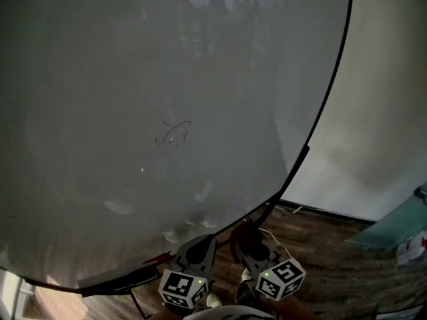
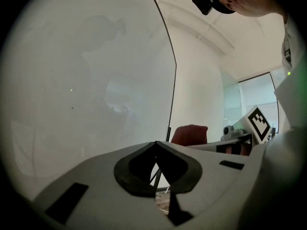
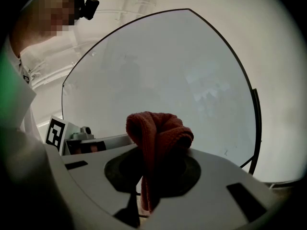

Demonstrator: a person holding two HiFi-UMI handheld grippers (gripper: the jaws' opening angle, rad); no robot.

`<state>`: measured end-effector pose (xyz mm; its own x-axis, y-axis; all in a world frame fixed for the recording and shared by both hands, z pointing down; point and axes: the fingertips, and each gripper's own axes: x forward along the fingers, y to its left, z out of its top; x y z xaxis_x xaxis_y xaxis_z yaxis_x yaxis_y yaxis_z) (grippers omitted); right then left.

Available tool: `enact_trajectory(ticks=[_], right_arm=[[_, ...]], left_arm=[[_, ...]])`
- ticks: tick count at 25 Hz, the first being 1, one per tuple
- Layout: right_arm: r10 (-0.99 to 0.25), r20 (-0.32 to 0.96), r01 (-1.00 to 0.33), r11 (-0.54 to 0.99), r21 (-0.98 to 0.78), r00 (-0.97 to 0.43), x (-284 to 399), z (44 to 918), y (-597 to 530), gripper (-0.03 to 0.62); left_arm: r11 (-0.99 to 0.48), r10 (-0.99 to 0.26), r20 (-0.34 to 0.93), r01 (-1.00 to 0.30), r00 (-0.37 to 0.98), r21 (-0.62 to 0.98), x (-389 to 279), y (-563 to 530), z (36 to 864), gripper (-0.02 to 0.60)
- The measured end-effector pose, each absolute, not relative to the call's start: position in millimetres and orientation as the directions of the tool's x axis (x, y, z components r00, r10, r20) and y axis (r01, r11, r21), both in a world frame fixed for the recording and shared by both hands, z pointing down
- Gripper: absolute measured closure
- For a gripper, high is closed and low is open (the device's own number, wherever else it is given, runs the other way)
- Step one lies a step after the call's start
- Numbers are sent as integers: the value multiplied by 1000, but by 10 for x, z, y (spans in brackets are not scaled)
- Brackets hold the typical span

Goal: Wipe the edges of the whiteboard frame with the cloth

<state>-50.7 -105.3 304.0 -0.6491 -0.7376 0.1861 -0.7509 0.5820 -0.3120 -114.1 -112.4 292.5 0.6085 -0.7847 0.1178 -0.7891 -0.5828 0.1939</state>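
A big whiteboard [image 1: 133,112] with a thin black frame [image 1: 331,79] fills the head view; a small pen scribble [image 1: 172,133] marks its middle. My right gripper [image 3: 156,147] is shut on a bunched red cloth [image 3: 160,135], held low in front of the board's lower right corner [image 1: 250,239]. The cloth [image 2: 190,134] also shows in the left gripper view, to the right of the frame edge [image 2: 171,80]. My left gripper [image 2: 156,143] has its jaws closed with nothing between them and sits beside the right one near the bottom edge [image 1: 193,249].
A white wall [image 1: 380,112] stands right of the board, above a wooden floor [image 1: 333,245]. A black stand leg [image 1: 137,302] runs under the board. A glass panel [image 1: 400,222] and some items lie at the far right. A person's head leans over both grippers.
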Motion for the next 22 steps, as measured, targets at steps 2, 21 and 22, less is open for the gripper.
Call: enact_trajectory(ticks=[2, 21, 22], right_arm=[[-739, 184, -752, 581, -312, -648, -511, 3040, -1049, 539], [-737, 181, -750, 588, -303, -652, -533, 3010, -952, 539], [-736, 182, -749, 589, -302, -652, -528, 3005, -942, 539]], left_arm=[[-587, -784, 121, -790, 609, 177, -1134, -1107, 2920, 573], [-589, -787, 109, -792, 608, 160, -1122, -1021, 2842, 574], [-590, -787, 109, -792, 608, 159, -1116, -1015, 2836, 574]])
